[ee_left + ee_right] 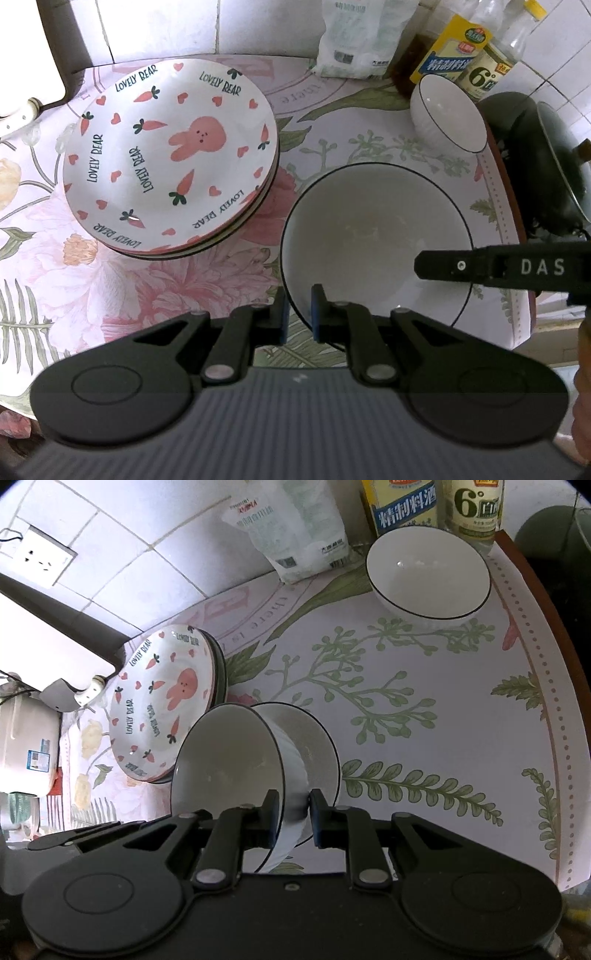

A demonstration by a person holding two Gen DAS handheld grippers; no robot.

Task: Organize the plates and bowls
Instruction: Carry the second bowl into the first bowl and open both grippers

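Note:
A stack of "Lovely Bear" rabbit plates (170, 158) sits on the floral table; it also shows in the right wrist view (162, 705). My left gripper (298, 314) is shut on the near rim of a white black-rimmed bowl (373, 236). My right gripper (291, 814) is shut on the rim of a white bowl (229, 760), tilted over a second white bowl (314, 746) beneath it. The right gripper's finger (480, 266) reaches in over the bowl in the left wrist view. Another white bowl (428, 576) stands at the back right (448, 112).
Bottles (469, 48) and a white bag (354, 40) stand against the tiled wall. A dark pan (543, 158) lies past the table's right edge. A white appliance (26, 738) and a wall socket (40, 555) are at the left.

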